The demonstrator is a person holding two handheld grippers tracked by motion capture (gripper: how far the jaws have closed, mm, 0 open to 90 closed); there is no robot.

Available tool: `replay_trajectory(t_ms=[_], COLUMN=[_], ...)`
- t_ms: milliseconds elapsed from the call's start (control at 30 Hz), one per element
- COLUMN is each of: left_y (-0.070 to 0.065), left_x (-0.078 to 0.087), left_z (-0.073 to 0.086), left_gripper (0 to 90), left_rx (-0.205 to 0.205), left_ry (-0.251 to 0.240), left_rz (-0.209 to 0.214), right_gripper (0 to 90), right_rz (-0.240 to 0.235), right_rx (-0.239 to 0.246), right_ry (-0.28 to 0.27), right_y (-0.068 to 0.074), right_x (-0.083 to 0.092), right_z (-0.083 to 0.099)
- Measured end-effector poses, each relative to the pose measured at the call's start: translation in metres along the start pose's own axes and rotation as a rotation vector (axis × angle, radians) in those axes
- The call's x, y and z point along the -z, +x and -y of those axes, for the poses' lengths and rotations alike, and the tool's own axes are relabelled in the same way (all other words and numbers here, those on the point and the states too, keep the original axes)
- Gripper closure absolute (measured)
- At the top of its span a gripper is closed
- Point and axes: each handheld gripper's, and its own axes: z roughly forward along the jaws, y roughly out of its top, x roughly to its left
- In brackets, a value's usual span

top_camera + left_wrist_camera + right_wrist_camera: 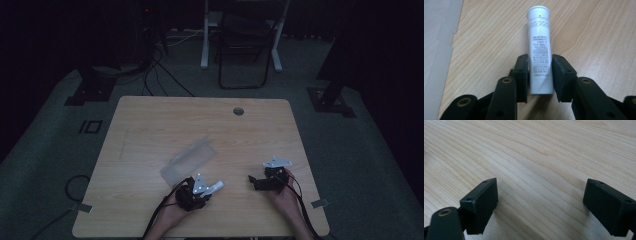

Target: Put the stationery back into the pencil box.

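A white tube point(539, 47) with small grey print lies on the wooden table point(165, 120), its cap end pointing away from me. My left gripper point(539, 75) is shut on the tube's lower half, a black jaw pressed to each side. From above, the left gripper point(209, 189) sits near the table's front edge with the white tube point(217, 186) sticking out to its right. My right gripper point(540, 207) stands open just over bare wood with nothing between its jaws. In the high view the right gripper point(252, 181) is at the front right, pointing left toward the tube.
A clear plastic bag point(190, 159) lies flat just behind the left gripper, and its edge point(439, 40) shows at the left of the left gripper view. A round cable hole point(238, 111) is near the table's far edge. A chair point(245, 45) stands beyond the table.
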Motion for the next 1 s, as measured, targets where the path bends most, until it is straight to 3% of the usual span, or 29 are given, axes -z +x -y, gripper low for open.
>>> replay_trajectory(t_ms=[267,533,1000], left_y=[0.0011,0.0014,-0.0008], left_x=[-0.0008,-0.0008,0.0029], left_z=[-0.0016,-0.0031,-0.0038], left_gripper=[70.5,71.1,71.3], left_rx=[0.003,-0.021,-0.029], left_ry=[0.008,0.017,-0.009], left_rz=[0.008,0.012,0.024], right_gripper=[12.7,12.7,12.7], right_rz=[0.000,0.000,0.000], right_rx=[0.000,0.000,0.000], right_ry=[0.000,0.000,0.000], right_y=[0.0000,0.0000,0.0000], right_x=[0.0000,0.0000,0.0000], right_z=[0.0000,0.0000,0.0000])
